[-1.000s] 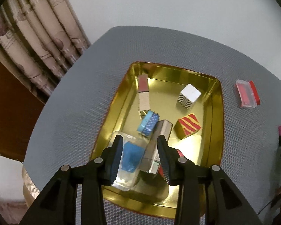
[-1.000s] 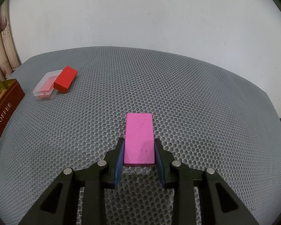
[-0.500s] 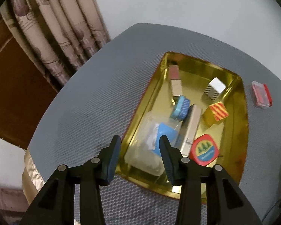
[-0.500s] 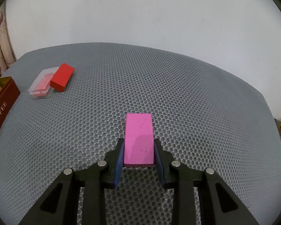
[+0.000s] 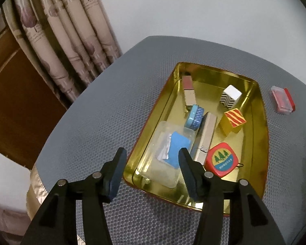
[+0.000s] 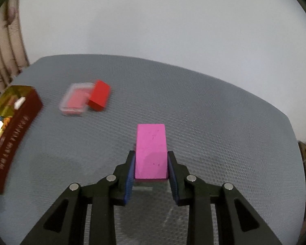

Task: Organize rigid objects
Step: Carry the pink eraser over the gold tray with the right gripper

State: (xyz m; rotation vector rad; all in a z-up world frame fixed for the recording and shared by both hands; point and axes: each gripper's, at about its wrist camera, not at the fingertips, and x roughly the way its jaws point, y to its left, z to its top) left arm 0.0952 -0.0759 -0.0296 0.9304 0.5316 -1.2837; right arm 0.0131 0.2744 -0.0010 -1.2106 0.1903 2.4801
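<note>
My left gripper [image 5: 152, 155] is open and empty, raised above the near left corner of a gold tin tray [image 5: 263, 134]. In the tray lie a clear case with a blue insert [image 5: 169, 153], a silver bar [image 5: 207, 134], a round blue tin [image 5: 194, 116], a red tape measure [image 5: 222, 159], a red-and-yellow striped cube [image 5: 233, 120] and a black-and-white striped cube [image 5: 230, 96]. My right gripper [image 6: 151, 159] is shut on a pink block [image 6: 151, 149], lifted above the grey mesh table [image 6: 214, 112]. A red block [image 6: 99, 98] leans on a clear red-lined box [image 6: 76, 101].
The tray shows at the left edge of the right wrist view [image 6: 14, 138], its dark red side facing me. Curtains [image 5: 61, 40] hang beyond the table's left edge. The red block and clear box also lie right of the tray in the left wrist view [image 5: 283, 100].
My left gripper has risen and pulled back from the clear case, jaws open. My right gripper has lifted the pink block and swung left, bringing the tray into view.
</note>
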